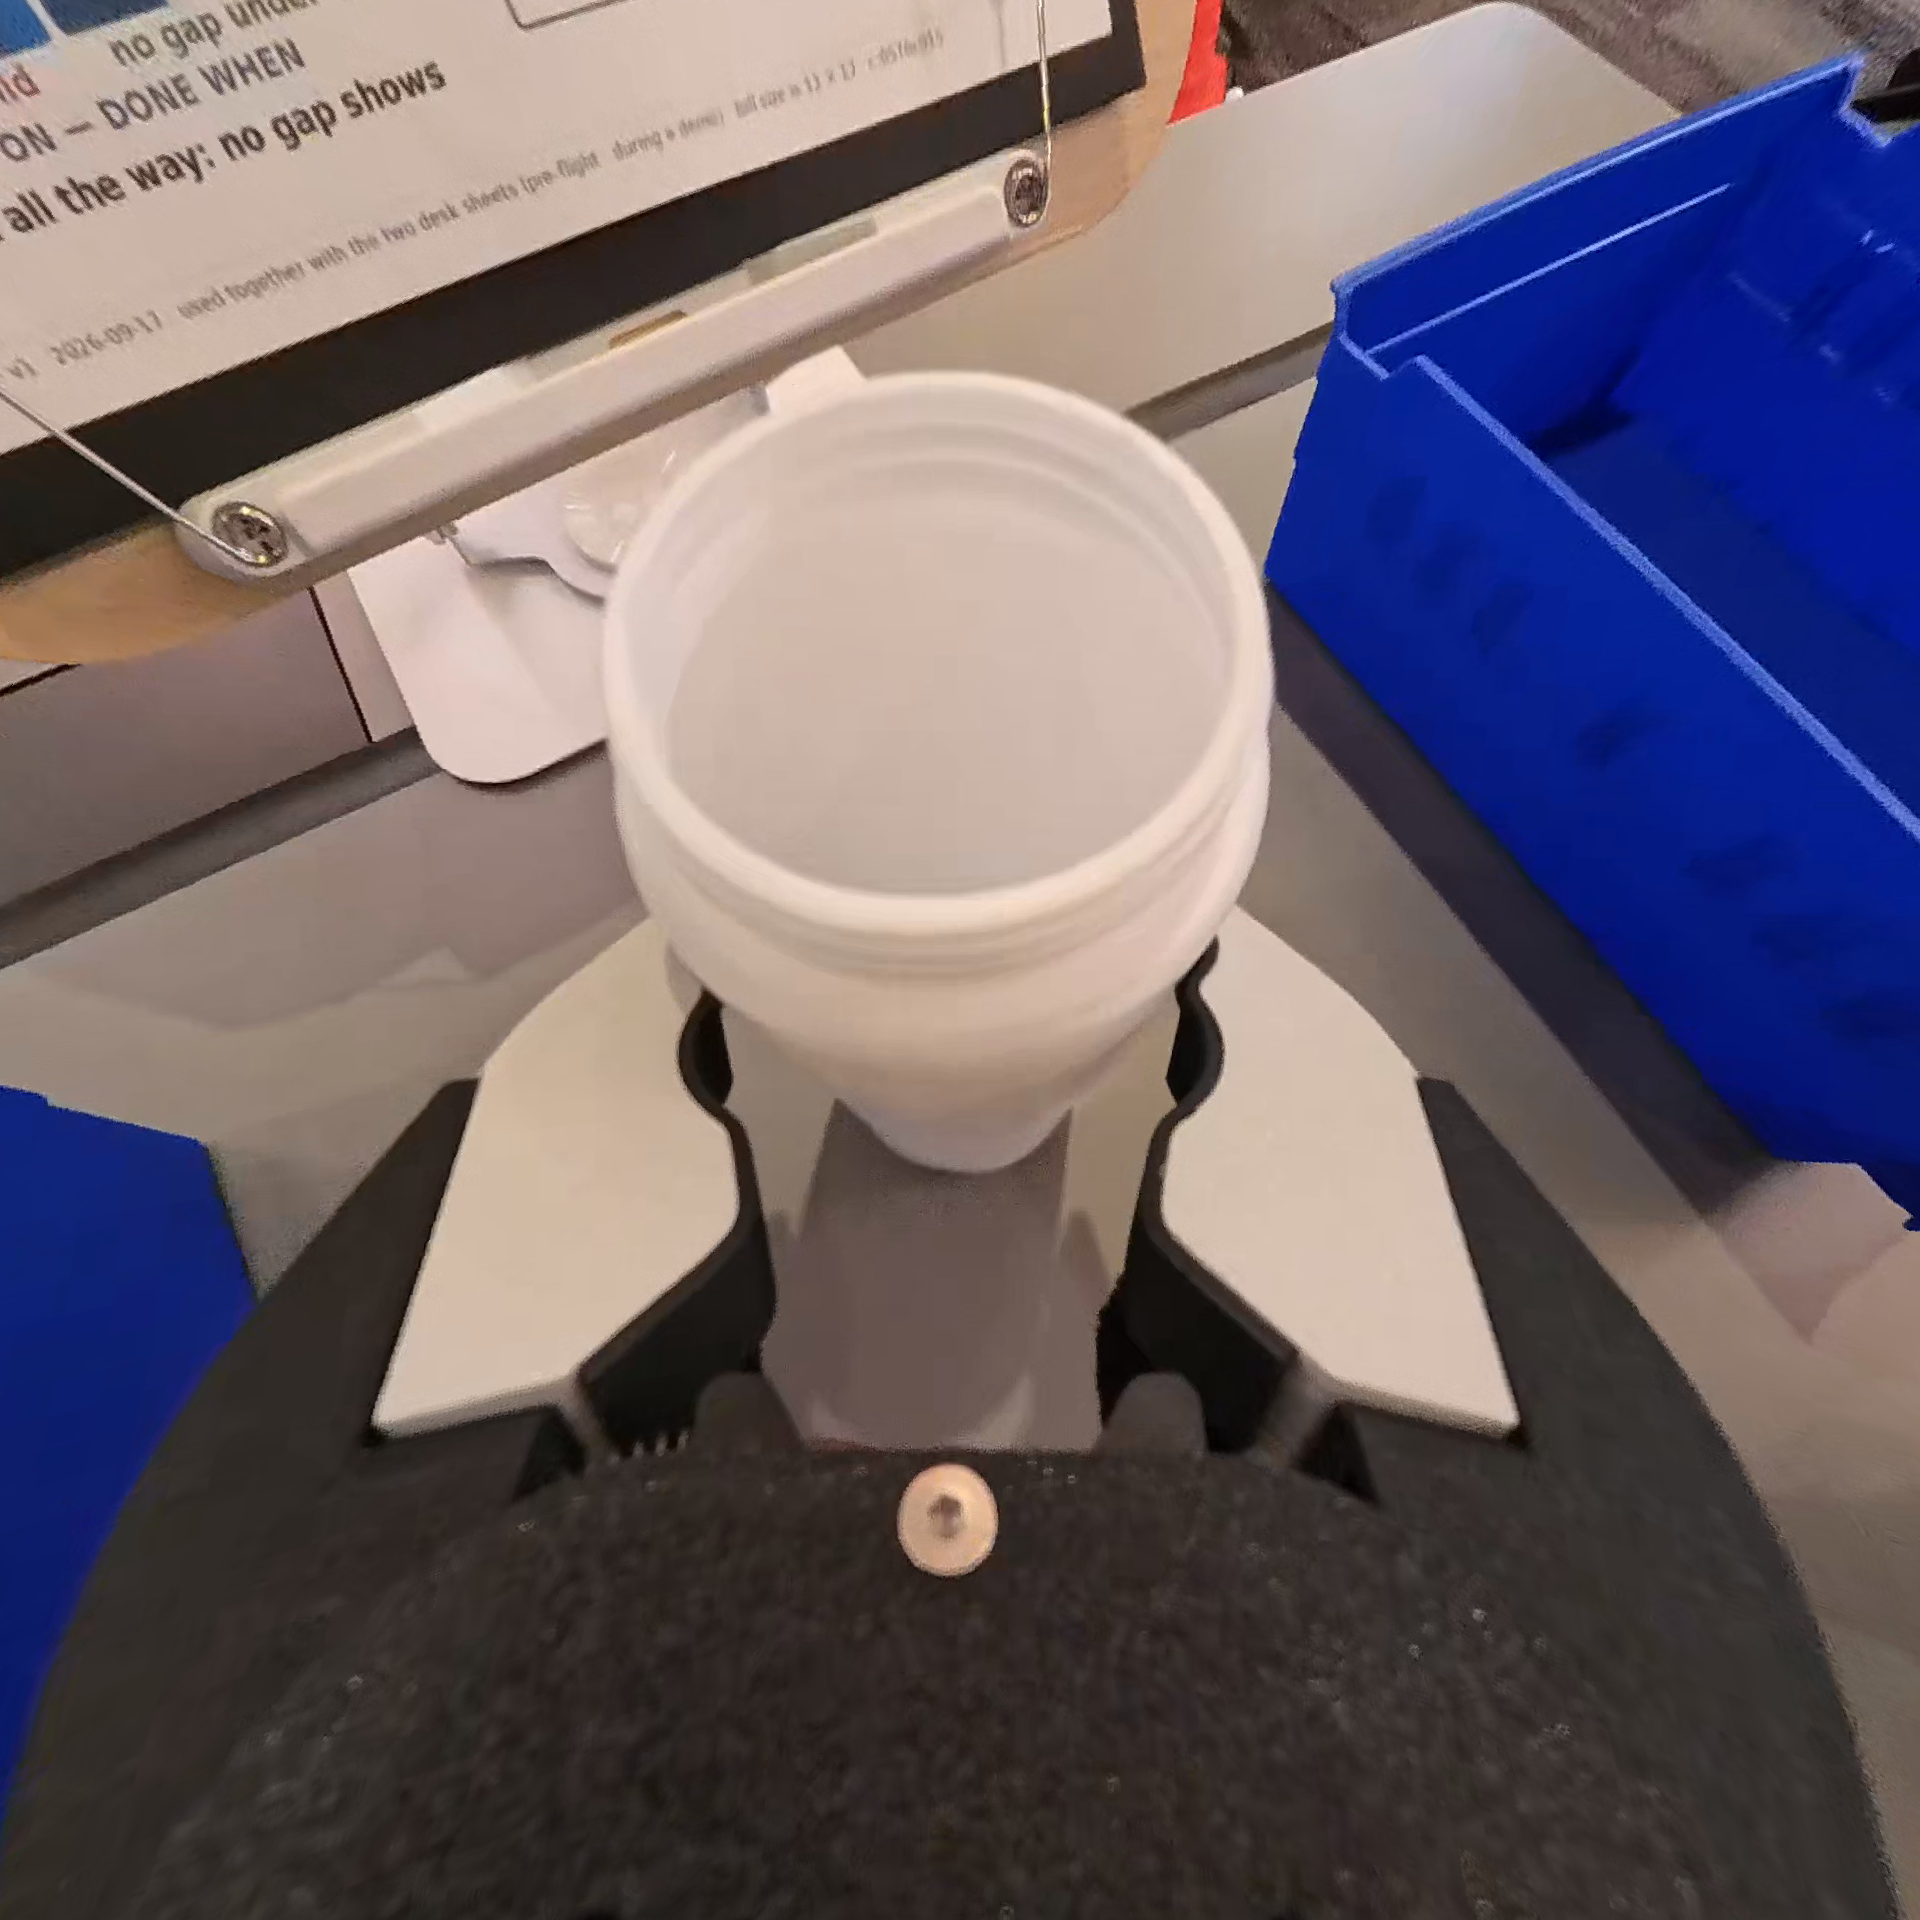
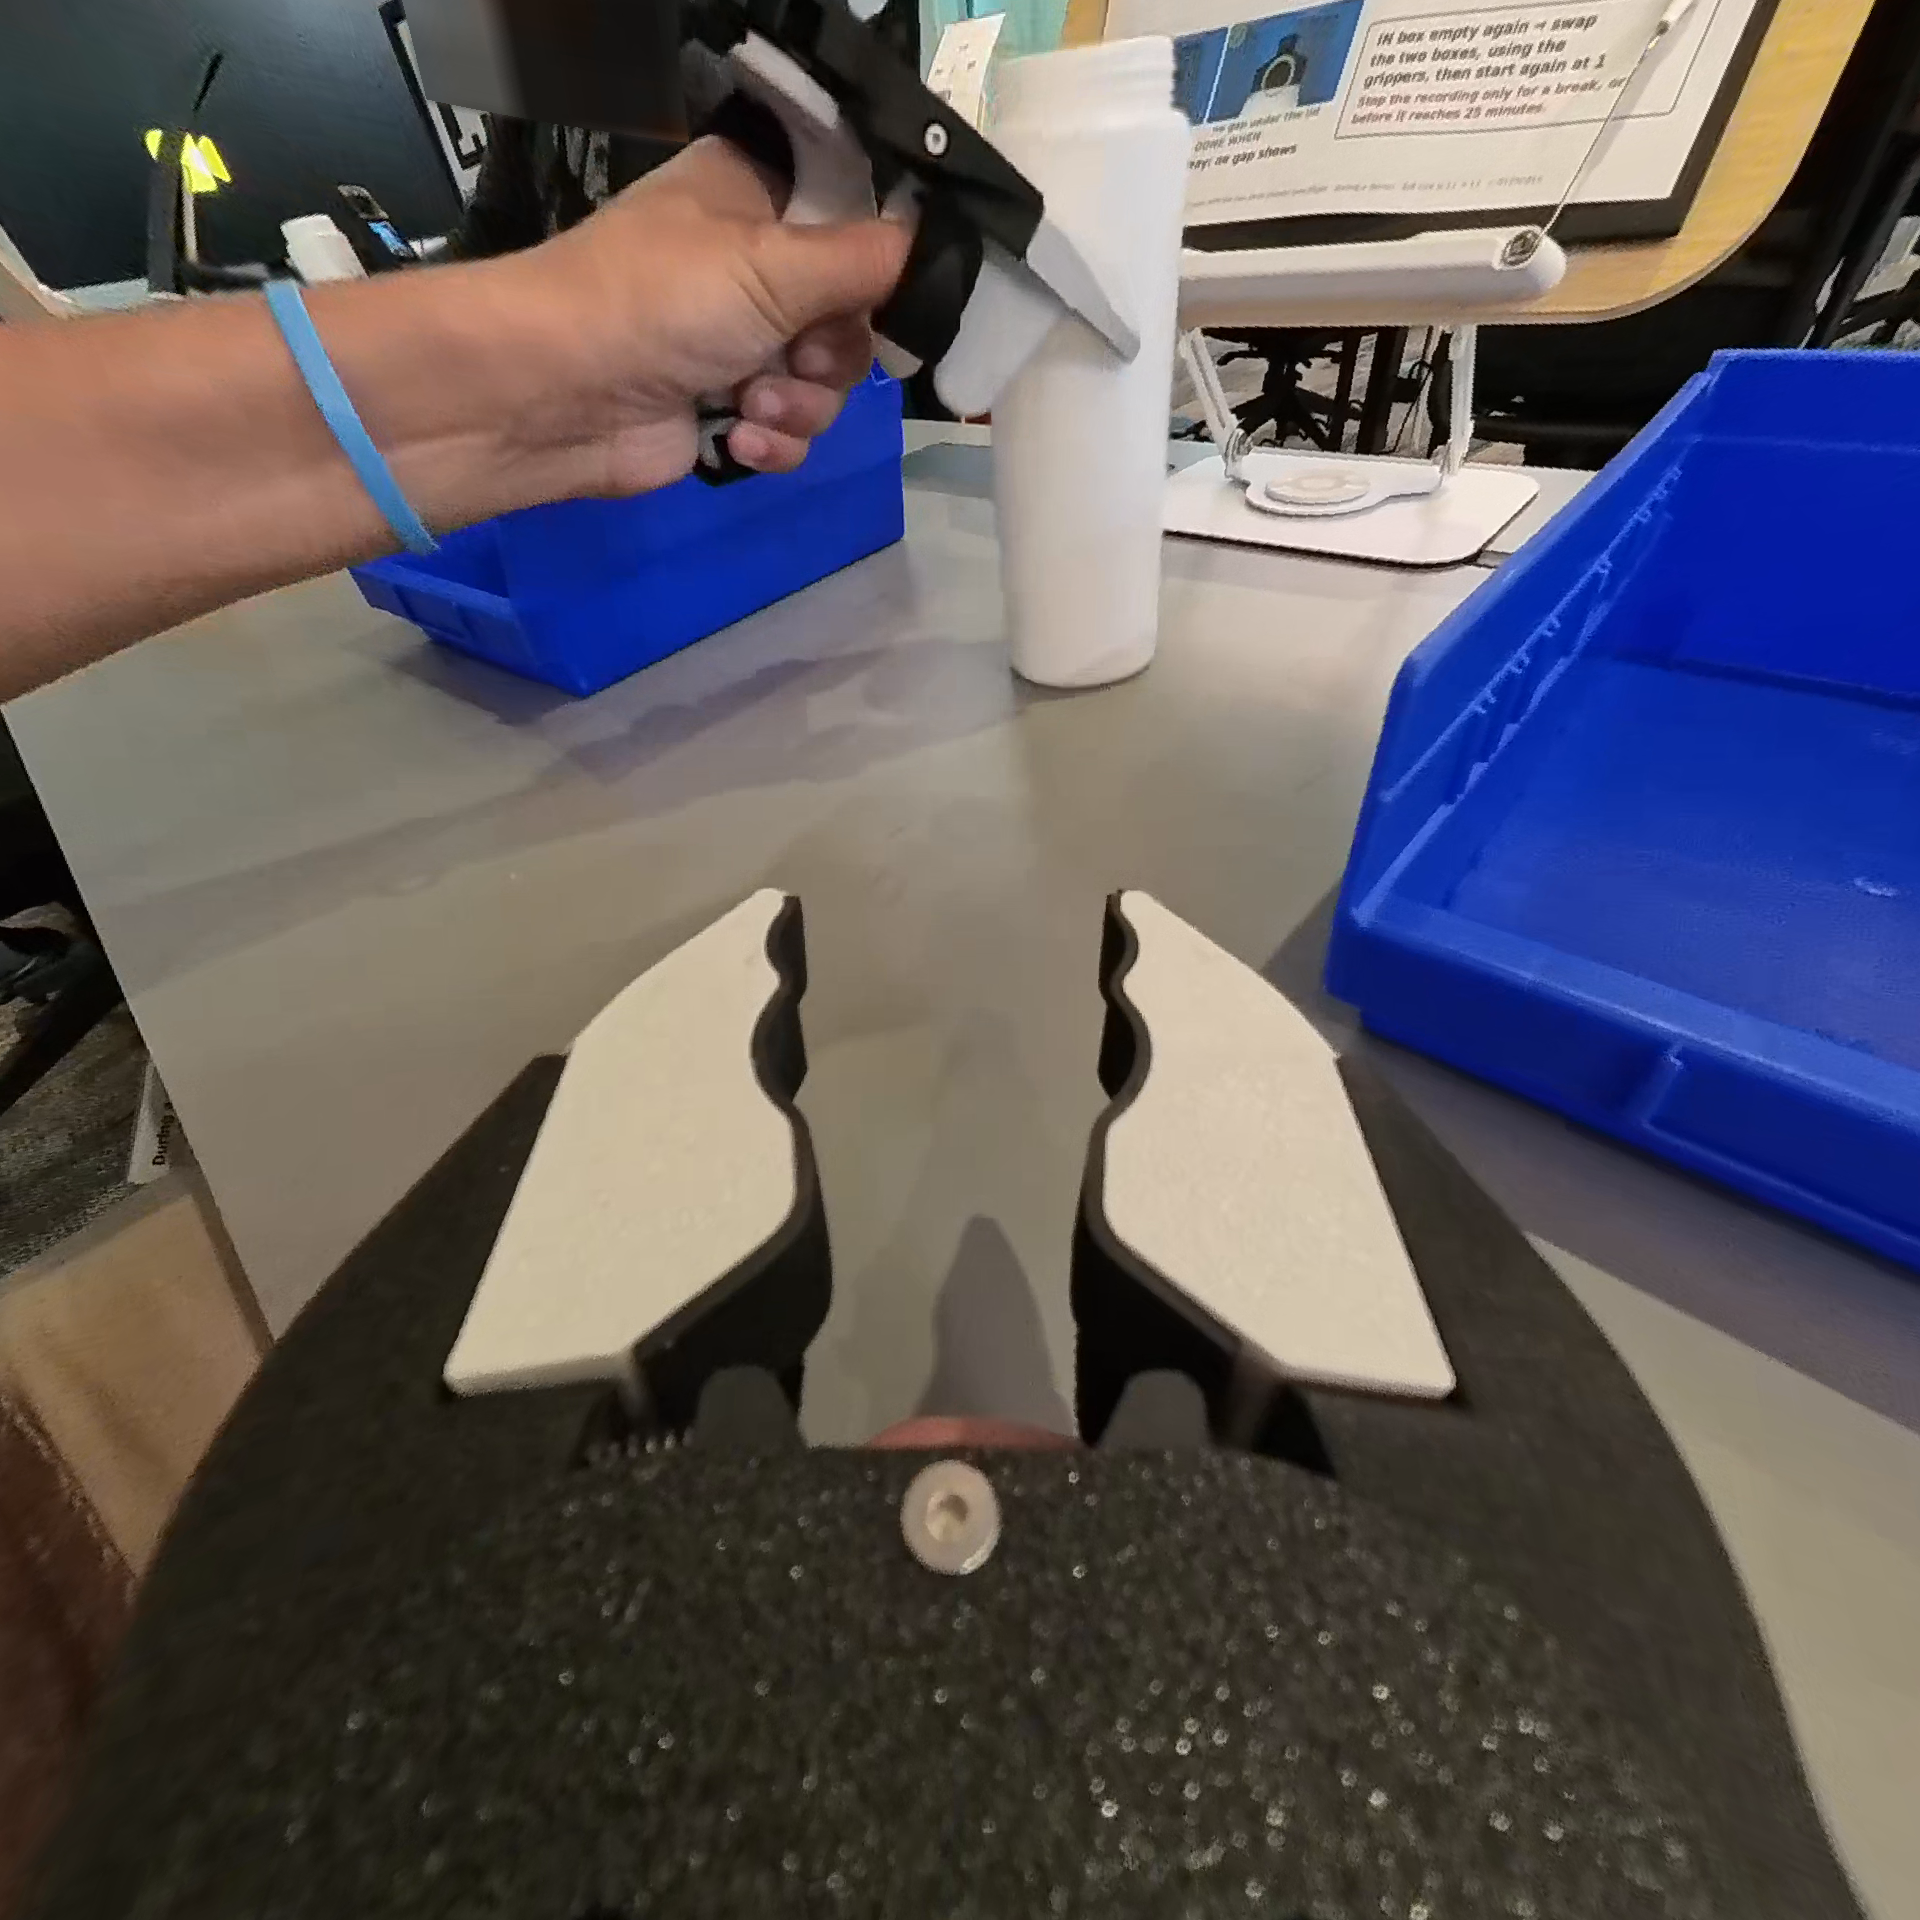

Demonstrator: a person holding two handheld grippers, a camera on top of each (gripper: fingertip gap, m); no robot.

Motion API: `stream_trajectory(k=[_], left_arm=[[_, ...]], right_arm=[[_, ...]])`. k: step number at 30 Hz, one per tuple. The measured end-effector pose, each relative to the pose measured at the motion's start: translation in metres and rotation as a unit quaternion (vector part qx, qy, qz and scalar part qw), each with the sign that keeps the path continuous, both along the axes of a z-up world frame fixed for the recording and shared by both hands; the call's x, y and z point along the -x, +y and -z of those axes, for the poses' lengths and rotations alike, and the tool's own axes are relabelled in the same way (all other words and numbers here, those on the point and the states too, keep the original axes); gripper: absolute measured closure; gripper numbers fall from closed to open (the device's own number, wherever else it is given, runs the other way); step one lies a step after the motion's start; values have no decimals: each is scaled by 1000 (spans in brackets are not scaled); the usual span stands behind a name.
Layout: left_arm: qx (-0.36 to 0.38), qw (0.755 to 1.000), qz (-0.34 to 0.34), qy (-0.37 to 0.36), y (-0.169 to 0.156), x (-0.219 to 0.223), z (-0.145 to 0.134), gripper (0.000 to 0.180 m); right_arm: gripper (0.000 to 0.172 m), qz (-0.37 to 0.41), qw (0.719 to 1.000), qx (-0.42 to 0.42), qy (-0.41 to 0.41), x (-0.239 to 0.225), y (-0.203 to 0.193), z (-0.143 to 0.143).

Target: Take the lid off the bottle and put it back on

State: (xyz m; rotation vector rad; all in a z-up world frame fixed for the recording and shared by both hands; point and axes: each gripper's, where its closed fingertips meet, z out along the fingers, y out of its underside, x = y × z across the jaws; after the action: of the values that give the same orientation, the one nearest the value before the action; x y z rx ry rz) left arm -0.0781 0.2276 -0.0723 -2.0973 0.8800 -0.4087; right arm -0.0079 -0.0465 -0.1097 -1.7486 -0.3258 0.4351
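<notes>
The bottle (image 1: 940, 727) is smeared with motion in the left wrist view, and its rim hides where the fingertips (image 1: 707, 1039) of the left hand-held gripper (image 1: 945, 997) meet its sides, so contact cannot be told. In the right wrist view that gripper covers part of the bottle's (image 2: 1081, 540) body. Both blue bins (image 2: 1662, 883) (image 1: 1621, 623) run off the picture edges.

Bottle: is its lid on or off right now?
Off: the white bottle shows an open threaded mouth, standing upright on the table.
</notes>
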Motion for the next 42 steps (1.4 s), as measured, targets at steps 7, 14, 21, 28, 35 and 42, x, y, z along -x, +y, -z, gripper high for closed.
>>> stream_trajectory(k=[7,14,21,28,35,42], left_arm=[[-17,1000,-2,-2,-3,-2,0,97],[-20,1000,-6,-5,-7,-1,-9,87],[-81,995,24,48,-45,51,-69,80],[0,936,86,342,-61,198,-49,86],[92,836,82,535,-21,313,11,87],[192,790,67,578,12,357,79,76]], right_arm=[[118,-7,1000,0,-17,6,2,2],[117,-8,1000,-2,-12,6,2,1],[117,-5,1000,-4,-2,4,2,-1],[117,-9,1000,3,-7,6,3,2],[117,-14,1000,2,-15,14,3,2],[118,-17,1000,13,3,12,5,3]])
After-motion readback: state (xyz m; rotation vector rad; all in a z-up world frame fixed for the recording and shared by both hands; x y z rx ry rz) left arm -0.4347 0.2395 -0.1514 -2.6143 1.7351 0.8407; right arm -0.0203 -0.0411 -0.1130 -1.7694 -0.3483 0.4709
